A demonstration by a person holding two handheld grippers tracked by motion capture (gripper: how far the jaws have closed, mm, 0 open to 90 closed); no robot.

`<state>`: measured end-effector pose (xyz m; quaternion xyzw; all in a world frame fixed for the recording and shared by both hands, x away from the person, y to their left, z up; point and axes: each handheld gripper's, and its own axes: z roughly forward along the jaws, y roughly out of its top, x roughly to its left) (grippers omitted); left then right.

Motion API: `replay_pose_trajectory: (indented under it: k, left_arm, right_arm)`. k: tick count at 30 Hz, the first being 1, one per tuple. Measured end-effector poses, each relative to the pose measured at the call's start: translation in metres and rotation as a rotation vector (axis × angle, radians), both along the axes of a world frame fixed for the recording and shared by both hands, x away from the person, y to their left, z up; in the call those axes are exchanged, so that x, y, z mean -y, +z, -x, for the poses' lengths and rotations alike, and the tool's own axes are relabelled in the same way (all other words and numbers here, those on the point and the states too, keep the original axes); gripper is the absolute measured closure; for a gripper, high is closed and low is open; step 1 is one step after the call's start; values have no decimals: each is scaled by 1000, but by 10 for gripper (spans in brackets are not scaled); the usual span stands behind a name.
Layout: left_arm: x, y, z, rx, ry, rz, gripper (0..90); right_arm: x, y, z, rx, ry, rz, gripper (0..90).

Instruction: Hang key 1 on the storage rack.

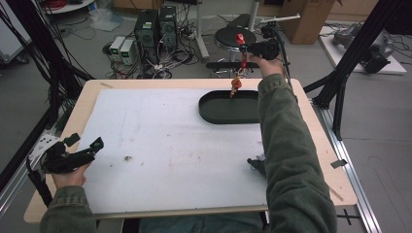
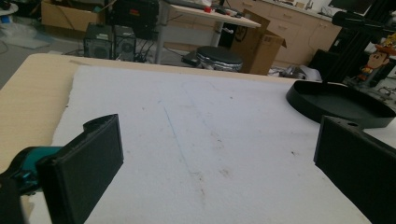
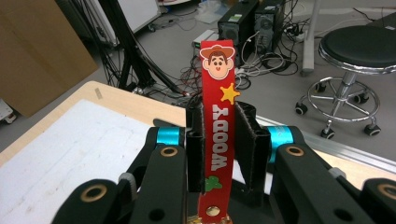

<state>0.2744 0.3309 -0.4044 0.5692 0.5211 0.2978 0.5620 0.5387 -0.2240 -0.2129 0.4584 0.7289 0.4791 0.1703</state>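
Red Woody strap (image 3: pixel 217 126) clamped in my right gripper (image 3: pixel 219 140).
Left gripper (image 2: pixel 219 163) gapes wide, holding nothing, near black tray (image 1: pixel 218 112).

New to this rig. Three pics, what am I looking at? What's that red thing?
No robot here: a person at a table holds a hand-operated claw in each hand. The high view looks down from above the person. The other two come from cameras riding on each claw, looking along its black jaws.

The right claw, raised at the table's far edge, is shut on a red strap printed with a cartoon cowboy face and "WOODY". In the high view its lower end dangles over a black oval tray.

The left claw rests near the front left corner, jaws wide apart with nothing between them.

The table is covered by a white sheet, slightly stained.
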Motion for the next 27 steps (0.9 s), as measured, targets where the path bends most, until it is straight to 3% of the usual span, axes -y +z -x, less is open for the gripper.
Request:
replay_pose_trajectory:
  k: [8, 12, 21, 27]
  left_arm:
    - [-4, 0, 3, -1, 8, 3, 18]
    - [-4, 0, 4, -3, 9, 1, 18]
    - [-3, 0, 4, -3, 6, -1, 18]
    - [-3, 0, 3, 1, 3, 5, 18]
  right_arm:
    - [-9, -6, -14, -13, -6, 4, 751]
    - [-8, -11, -19, -31, -9, -25, 751]
    - [-18, -18, -29, -29, -20, -5, 751]
    - [-22, -26, -35, -30, -20, -25, 751]
